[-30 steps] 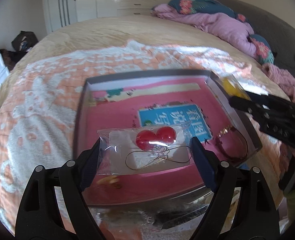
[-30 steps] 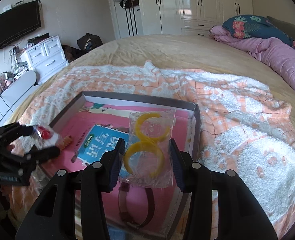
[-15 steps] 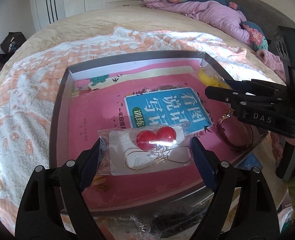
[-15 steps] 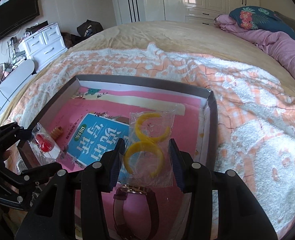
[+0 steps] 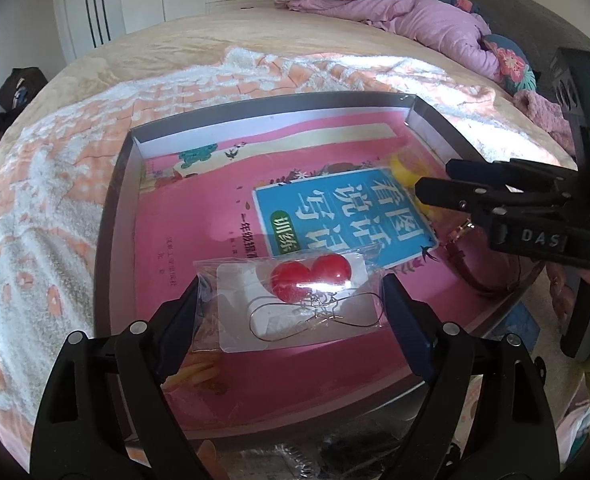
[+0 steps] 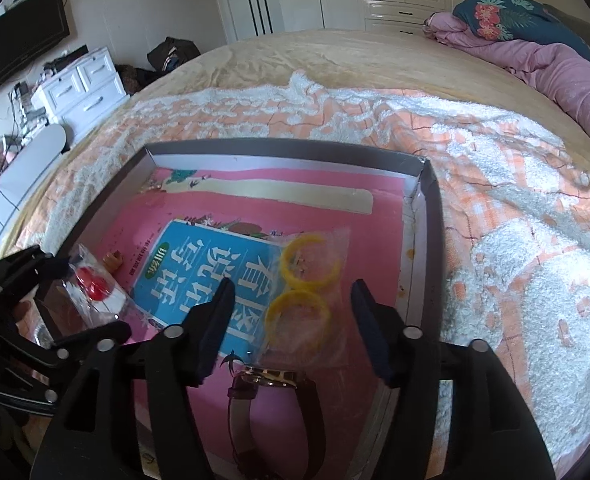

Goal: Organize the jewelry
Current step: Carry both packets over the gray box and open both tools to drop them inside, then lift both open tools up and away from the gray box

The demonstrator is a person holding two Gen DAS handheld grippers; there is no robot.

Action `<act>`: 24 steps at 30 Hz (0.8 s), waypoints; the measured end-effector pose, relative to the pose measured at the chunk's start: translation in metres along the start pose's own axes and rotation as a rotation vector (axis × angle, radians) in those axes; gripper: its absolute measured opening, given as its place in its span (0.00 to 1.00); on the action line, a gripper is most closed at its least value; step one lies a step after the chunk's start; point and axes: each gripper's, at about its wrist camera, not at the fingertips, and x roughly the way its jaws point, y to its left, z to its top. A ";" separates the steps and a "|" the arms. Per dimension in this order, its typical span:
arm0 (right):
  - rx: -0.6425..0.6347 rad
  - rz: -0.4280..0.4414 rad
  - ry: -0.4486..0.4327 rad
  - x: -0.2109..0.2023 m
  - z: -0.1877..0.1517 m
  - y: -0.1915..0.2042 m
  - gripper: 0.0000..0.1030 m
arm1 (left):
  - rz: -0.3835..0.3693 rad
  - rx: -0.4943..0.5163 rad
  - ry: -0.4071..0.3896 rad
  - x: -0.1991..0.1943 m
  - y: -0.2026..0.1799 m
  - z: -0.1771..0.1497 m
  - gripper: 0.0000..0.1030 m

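Both hand-held grippers over tray [image 6: 429,216]: left [image 5: 291,308] pinches earring packet [image 5: 295,300], right [image 6: 291,308] just spread.

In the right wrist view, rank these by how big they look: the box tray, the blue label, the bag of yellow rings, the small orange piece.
1. box tray
2. blue label
3. bag of yellow rings, nearer the camera, so only its apparent size counts
4. small orange piece

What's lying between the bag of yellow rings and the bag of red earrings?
Mainly the book's blue title panel, seen in the right wrist view.
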 end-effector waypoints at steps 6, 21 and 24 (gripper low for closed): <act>0.052 0.003 -0.051 -0.024 -0.005 -0.006 0.71 | -0.006 0.004 0.002 0.000 -0.003 -0.002 0.79; 0.123 0.013 -0.137 -0.084 -0.024 -0.006 0.83 | -0.011 -0.074 -0.035 -0.023 0.006 -0.004 0.91; 0.132 0.008 -0.144 -0.091 -0.026 -0.005 0.83 | 0.020 -0.073 -0.046 -0.030 0.007 -0.006 0.91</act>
